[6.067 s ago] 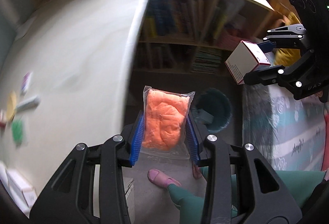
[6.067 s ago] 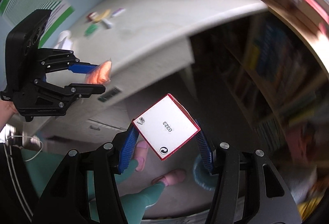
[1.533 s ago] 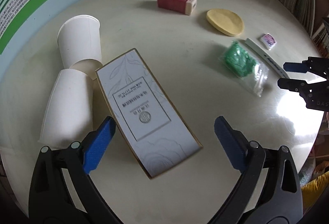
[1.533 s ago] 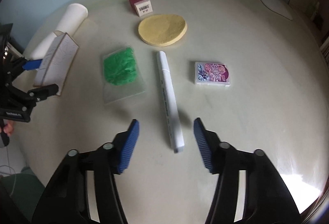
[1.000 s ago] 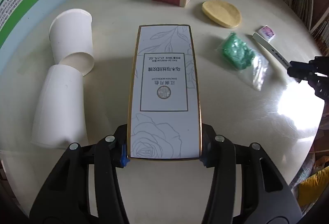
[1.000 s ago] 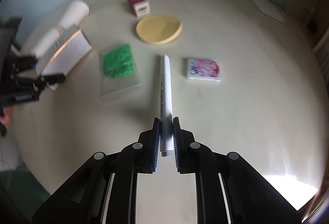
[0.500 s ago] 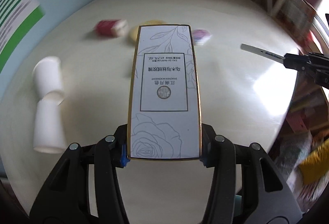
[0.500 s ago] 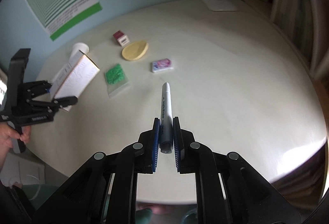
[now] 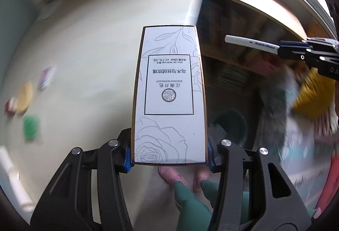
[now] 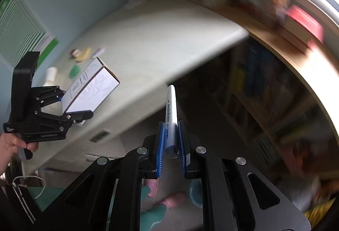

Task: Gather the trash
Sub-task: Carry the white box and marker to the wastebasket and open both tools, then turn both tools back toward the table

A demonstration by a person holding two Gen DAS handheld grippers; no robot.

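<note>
My left gripper is shut on a tall white perfume box with a rose drawing, held out past the edge of the cream table. On the floor just right of the box stands a dark teal bin, partly hidden by it. At the right of the left wrist view, my right gripper holds a white pen. In the right wrist view the right gripper is shut on that pen, and the left gripper carries the box at the left.
A green bag, yellow sponge, small packet, red box and paper cup lie blurred on the table. A bookshelf stands beyond. The person's feet in pink slippers are below.
Both grippers have swung with box and pen from above the tabletop out past its edge, rolling as they went. The floor, bin and bookshelf have come into view.
</note>
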